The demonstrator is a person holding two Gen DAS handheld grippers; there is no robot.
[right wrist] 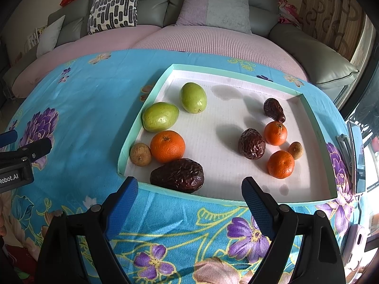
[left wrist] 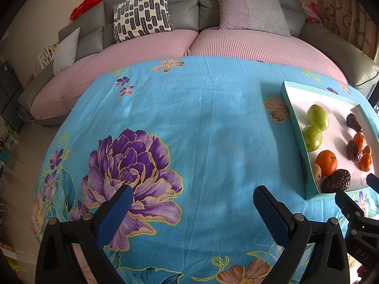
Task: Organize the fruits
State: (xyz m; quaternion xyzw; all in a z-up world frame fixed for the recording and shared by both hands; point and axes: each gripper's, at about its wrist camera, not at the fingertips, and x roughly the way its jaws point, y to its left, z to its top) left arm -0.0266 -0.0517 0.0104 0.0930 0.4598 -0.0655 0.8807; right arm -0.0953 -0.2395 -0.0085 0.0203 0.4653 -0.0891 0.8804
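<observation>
Left hand-held gripper [left wrist: 193,195] spread wide, nothing between its blue pads, poised over the bare middle of the tabletop [left wrist: 213,123] with its blue flowered cloth. Right hand-held gripper [right wrist: 189,189] likewise wide apart and empty, fingertips at the near rim of a shallow teal-edged tray [right wrist: 236,71] with a white floor, set on the right part of the tabletop. All fruits inside the tray, in two loose groups. Left group: two green fruits [right wrist: 193,97] [right wrist: 160,116] just beside each other at the back, a large orange [right wrist: 167,146] in front of them, a small tan round fruit [right wrist: 140,154] just left of the orange near the tray's left wall, and a big dark wrinkled fruit [right wrist: 177,175] against the near wall, right ahead of the right hand-held gripper's left fingertip. Right group: a dark wrinkled pear-shaped fruit [right wrist: 274,109] at the back, a small orange [right wrist: 275,133] just in front of it, a dark wrinkled round fruit [right wrist: 251,144] to its left, a second small tan fruit [right wrist: 295,150] and another orange [right wrist: 281,164] nearest the front. Grey sofa [left wrist: 196,7] with pink seat cover and cushions behind the tabletop.
</observation>
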